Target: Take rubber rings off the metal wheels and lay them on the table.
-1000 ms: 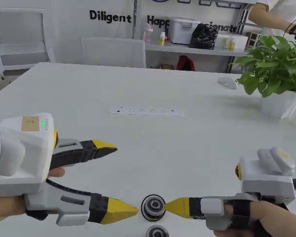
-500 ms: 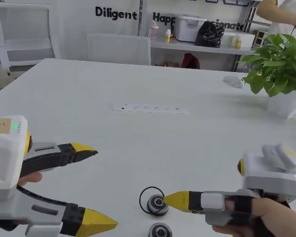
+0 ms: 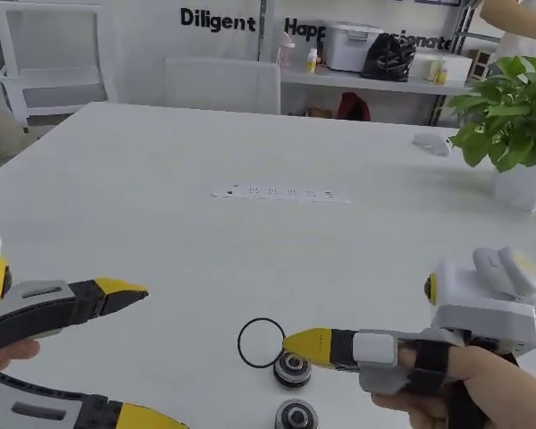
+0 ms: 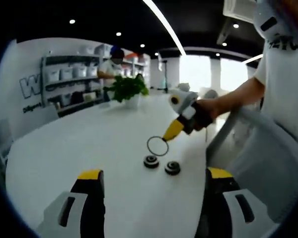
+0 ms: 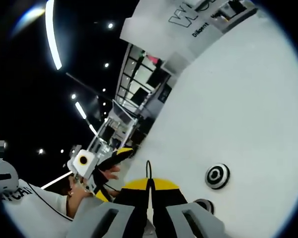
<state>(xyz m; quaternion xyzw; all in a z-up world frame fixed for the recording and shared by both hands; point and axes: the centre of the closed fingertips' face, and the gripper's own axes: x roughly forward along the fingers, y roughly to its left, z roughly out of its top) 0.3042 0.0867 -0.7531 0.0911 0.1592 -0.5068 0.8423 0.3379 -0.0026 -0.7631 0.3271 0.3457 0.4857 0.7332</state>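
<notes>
Right claw (image 3: 290,340) is pinching a black rubber ring (image 3: 261,342) by its edge, jaws pressed together on it, low over the white table (image 3: 250,250). Left claw (image 3: 165,357) is gaping wide with nothing between its jaws, well apart from the ring at the near left.

From the head view, the ring is showing as a full circle sticking out leftward from the yellow tip, free of the wheels and just beside the far wheel (image 3: 292,368). The near wheel (image 3: 297,416) is sitting close behind it. In the right gripper view, the same ring (image 5: 148,168) is appearing edge-on, a thin dark line running straight ahead out of the shut tips, so its plane is lining up with the jaws. In the left gripper view, the ring (image 4: 158,146) is reading as an oval hanging below the right claw (image 4: 168,136), above both wheels, which are lying flat with hubs facing up.

Whether the ring is touching the table is not coming through in any view. The bottom edge of the head view is cutting off the left claw's lower jaw. In the right gripper view, the claw's own jaw is partly covering the near wheel (image 5: 203,205), while the far wheel (image 5: 217,176) is showing whole. Whether either wheel is wearing a ring is too small to tell.
</notes>
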